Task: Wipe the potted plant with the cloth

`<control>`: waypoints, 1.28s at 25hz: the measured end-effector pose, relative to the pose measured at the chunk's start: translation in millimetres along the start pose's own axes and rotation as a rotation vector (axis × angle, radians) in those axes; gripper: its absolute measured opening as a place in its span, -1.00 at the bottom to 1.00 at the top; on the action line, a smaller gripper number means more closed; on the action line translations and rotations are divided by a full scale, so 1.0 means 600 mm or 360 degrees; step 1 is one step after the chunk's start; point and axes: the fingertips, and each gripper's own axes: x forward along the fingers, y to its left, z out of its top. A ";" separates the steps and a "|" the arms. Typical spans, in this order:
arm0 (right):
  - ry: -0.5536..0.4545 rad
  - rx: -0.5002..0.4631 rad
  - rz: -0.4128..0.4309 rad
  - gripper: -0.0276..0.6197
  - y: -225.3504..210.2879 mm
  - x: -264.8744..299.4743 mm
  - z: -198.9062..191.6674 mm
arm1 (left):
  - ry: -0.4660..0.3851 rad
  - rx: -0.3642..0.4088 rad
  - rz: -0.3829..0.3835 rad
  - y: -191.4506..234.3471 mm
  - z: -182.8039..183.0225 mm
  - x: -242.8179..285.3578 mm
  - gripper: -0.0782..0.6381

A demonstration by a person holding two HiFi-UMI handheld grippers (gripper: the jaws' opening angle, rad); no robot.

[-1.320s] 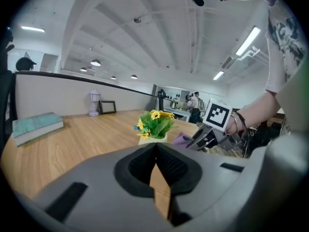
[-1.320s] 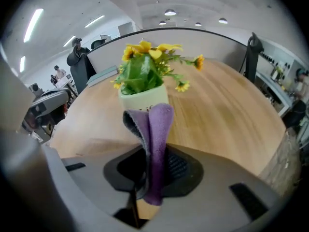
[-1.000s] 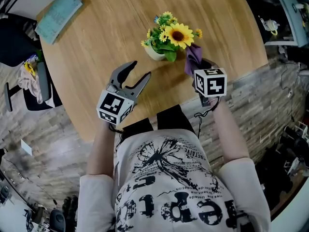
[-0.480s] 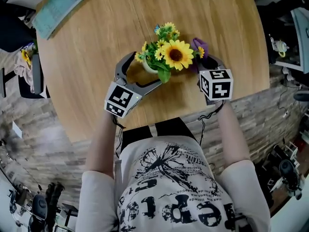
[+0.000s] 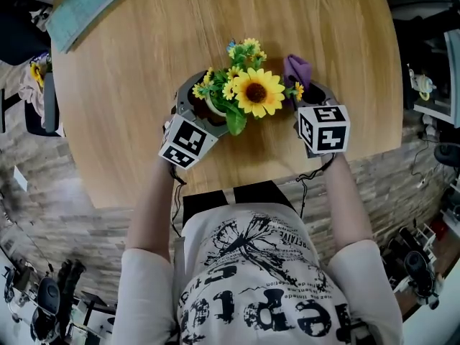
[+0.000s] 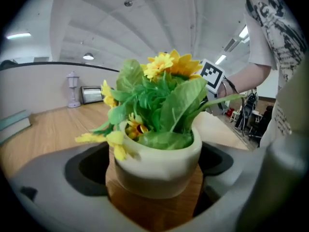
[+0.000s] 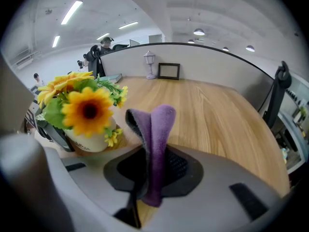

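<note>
The potted plant point(image 5: 253, 92), a cream pot point(image 6: 157, 163) with a sunflower, small yellow flowers and green leaves, stands on the round wooden table point(image 5: 144, 142). My left gripper point(image 5: 208, 98) reaches around the pot from the near left. Its jaws are opening, with the pot between them and a gap on each side. My right gripper point(image 5: 305, 93) sits just right of the plant, shut on a purple cloth point(image 7: 157, 144) that sticks up from the jaws. The flowers point(image 7: 87, 111) are to the cloth's left, apart from it.
A teal book point(image 5: 85, 9) lies at the table's far left. The table's near edge runs just in front of both grippers. A small lantern point(image 7: 150, 64) and a picture frame point(image 7: 169, 71) stand at the far edge.
My left gripper has moved forward and closed in around the pot, jaws spread wider. My right gripper has carried the cloth up beside the plant's right side.
</note>
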 end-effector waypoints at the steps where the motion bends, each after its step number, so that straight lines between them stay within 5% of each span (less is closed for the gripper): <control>1: 0.0000 -0.0007 0.0007 -0.66 -0.001 0.001 0.000 | 0.0027 0.0021 0.0012 0.000 -0.004 0.003 0.78; 20: -0.0003 -0.0092 0.0082 -0.66 0.004 0.014 0.002 | 0.0005 0.0047 0.0060 -0.003 0.007 0.011 0.70; 27: -0.0049 -0.0111 0.0154 -0.67 0.033 -0.021 0.032 | -0.0112 -0.0073 0.0108 -0.003 0.101 -0.038 0.70; 32: -0.0162 -0.0121 0.0331 -0.67 0.098 -0.033 0.079 | -0.0148 -0.0148 0.0190 0.035 0.148 -0.086 0.70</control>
